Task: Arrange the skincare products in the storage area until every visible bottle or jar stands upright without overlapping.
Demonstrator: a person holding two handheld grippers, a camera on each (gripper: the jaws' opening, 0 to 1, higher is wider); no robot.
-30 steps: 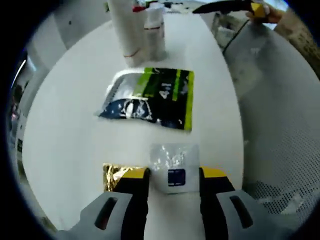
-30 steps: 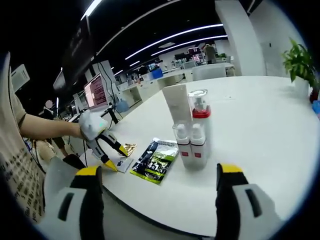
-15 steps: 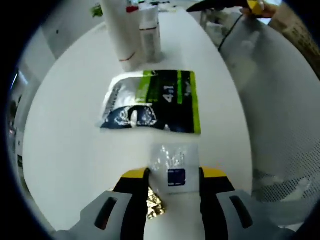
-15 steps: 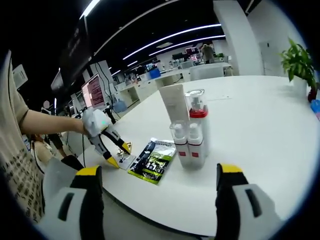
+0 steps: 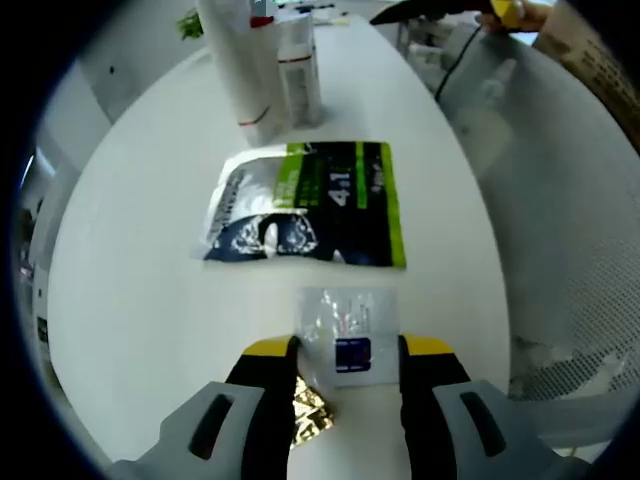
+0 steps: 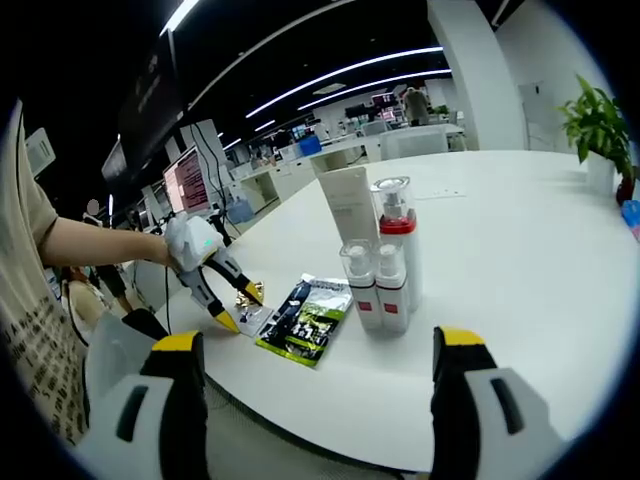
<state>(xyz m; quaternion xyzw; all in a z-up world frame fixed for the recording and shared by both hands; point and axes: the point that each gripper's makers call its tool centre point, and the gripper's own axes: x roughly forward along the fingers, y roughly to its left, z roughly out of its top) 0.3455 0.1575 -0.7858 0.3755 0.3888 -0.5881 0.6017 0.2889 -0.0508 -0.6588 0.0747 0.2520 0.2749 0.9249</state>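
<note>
1. The small clear plastic sachet with a dark blue label (image 5: 347,335) lies flat on the round white table (image 5: 130,250), near its edge, between the yellow-tipped jaws of the left gripper (image 5: 346,352). The jaws stand a little wider than the sachet and have not closed on it.
2. To grip well, I judge the left gripper should lower until the tips reach the table, then close slowly on the sachet's edges; thin film may buckle or slip out.
3. A crumpled gold foil packet (image 5: 310,413) sits under the left jaw and could get caught in the grip.
4. Just beyond lies the flat green, black and silver pouch (image 5: 305,204), and further off the upright white bottles with red bands (image 6: 385,272) stand together beside a tall white tube (image 6: 350,205).
5. The right gripper (image 6: 320,345) hangs spread wide and empty, off the table's edge.
6. Against a second ago, the gold packet has moved from left of the jaw to beneath it; the pouch shows more fully.
</note>
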